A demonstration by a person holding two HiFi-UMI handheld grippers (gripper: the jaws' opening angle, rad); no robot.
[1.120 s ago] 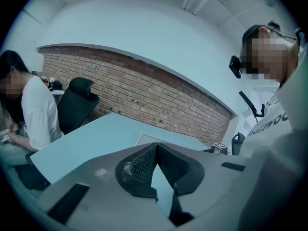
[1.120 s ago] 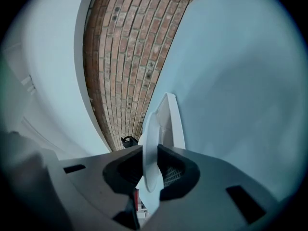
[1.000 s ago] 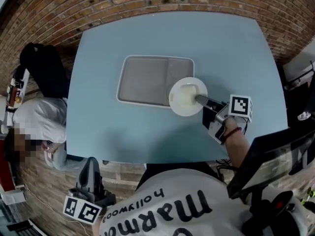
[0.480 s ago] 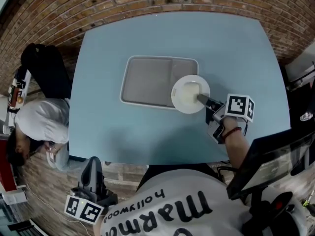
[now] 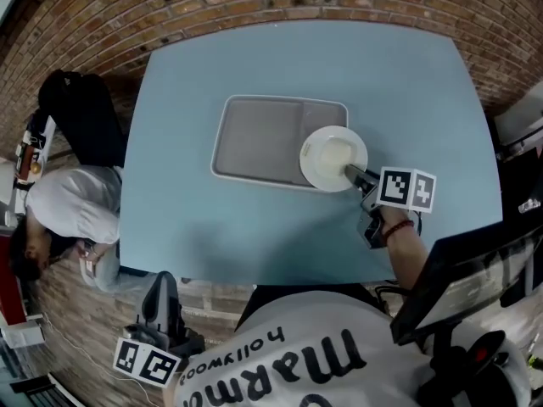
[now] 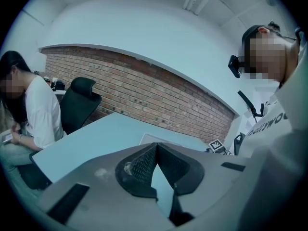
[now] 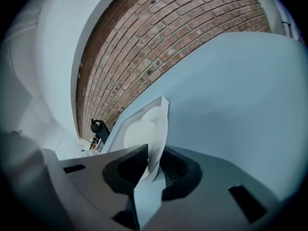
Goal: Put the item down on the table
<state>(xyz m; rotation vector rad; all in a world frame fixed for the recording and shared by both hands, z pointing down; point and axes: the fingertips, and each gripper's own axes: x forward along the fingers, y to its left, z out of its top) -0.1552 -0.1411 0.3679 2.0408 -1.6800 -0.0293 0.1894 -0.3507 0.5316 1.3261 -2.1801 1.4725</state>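
Right gripper: my right gripper (image 5: 350,174) was clamped on the rim of the white plate (image 5: 331,155). In its own view the jaws (image 7: 151,163) pinched the plate's near edge (image 7: 144,129).
Plate: it sat right of the table's middle, lying over the right end of the grey tray (image 5: 254,138). From the head view I could not tell whether it rested on the tray or hung just above it.
Plate, hidden part: the gripped stretch of rim was covered by the jaws. In the right gripper view the plate showed nearly edge-on and tilted, so little of its face was readable.
Left gripper: my left gripper (image 5: 159,282) was off the table, below its near edge toward the near-left corner. Its jaws (image 6: 154,147) met at the tips with nothing between them.
Tray: it lay at the middle of the table (image 5: 212,227), with its right end under the plate. In the left gripper view it was only a pale sliver past the jaws.
Table: its near edge was partly hidden by my own shirt (image 5: 297,354).
Bystander: a seated person (image 5: 72,206) was off the table's left edge, beside a black chair (image 5: 81,117) and partly cut off by the frame.
Right margin: dark gear (image 5: 467,278) off the near-right corner was cut off, and I could not identify it.
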